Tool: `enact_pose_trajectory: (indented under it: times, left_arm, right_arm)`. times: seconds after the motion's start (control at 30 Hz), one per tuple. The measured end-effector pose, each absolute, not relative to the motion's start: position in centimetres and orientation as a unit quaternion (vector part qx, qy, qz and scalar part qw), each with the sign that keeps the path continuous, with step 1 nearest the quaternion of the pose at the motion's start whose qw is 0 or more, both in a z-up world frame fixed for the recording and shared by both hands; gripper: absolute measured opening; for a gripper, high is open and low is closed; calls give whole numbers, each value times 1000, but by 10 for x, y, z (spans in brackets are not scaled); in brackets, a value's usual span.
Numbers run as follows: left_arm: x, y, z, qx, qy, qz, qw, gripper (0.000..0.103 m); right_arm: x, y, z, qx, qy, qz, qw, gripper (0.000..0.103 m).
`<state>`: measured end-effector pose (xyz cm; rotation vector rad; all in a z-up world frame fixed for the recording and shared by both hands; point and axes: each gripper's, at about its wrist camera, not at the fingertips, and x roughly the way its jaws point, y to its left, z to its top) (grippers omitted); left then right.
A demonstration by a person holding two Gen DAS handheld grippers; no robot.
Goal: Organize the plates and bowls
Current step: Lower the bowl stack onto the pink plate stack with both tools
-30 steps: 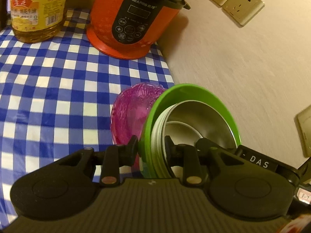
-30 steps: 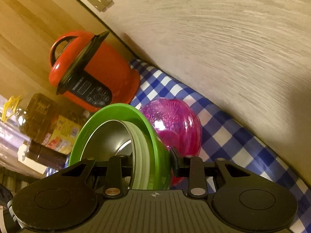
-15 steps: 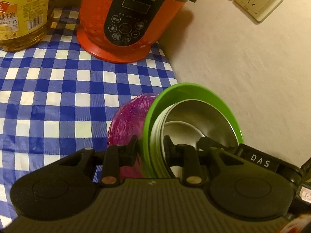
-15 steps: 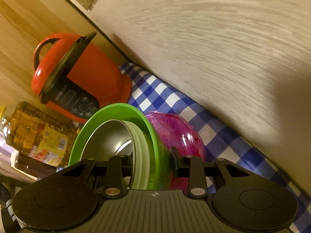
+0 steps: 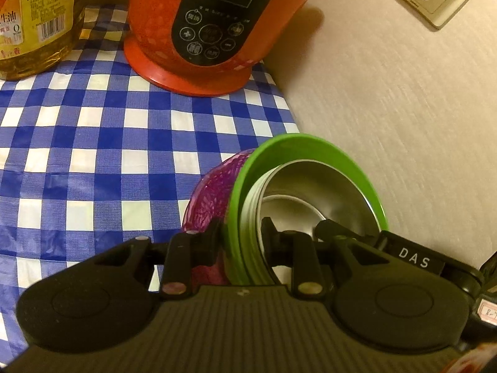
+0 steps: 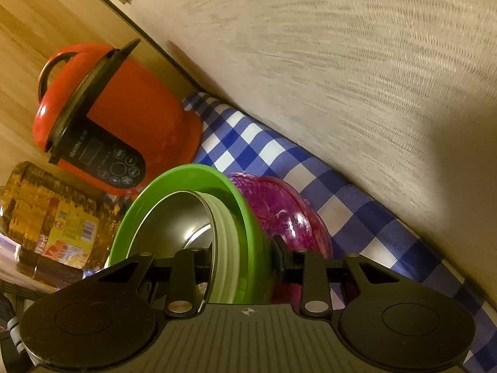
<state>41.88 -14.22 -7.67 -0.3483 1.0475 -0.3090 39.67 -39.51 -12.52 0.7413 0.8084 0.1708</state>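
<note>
Two grippers share one load. Left gripper (image 5: 240, 233): jaws narrowed onto the rim of a nested stack, clamped there. Right gripper (image 6: 243, 256): same, pinching the opposite rim, one finger inside, one outside. A grip at each side likely keeps the stack from slipping apart.

Stack, inner to outer: round stainless steel bowl (image 5: 313, 192), pale green ribbed plastic dishes (image 5: 248, 217), bright green plastic bowl (image 5: 298, 146), and a translucent magenta plastic bowl (image 5: 208, 192) against its underside. All held tilted, mouth towards the beige wall (image 5: 388, 108).

Below and beyond: blue-and-white checked tablecloth (image 5: 93, 143); whether the magenta bowl touches it, cannot tell. Judged: stack is being set down close to the wall, out of the way.

Farther back: red electric cooker with black control panel (image 5: 211, 25), and a yellow-labelled bottle of cooking oil (image 5: 34, 21) beside it.
</note>
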Motion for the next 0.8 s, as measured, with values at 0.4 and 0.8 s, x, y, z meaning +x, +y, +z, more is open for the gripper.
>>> enact_pose_trajectory:
  times: [0.4, 0.8]
  left_arm:
    - [418, -146, -83, -158, 494, -145, 842, 24]
    - [419, -146, -83, -154, 493, -148, 844, 24]
  right_arm:
    - [399, -396, -134, 349, 384, 82, 851, 32]
    - [399, -395, -133, 340, 383, 85, 854, 32]
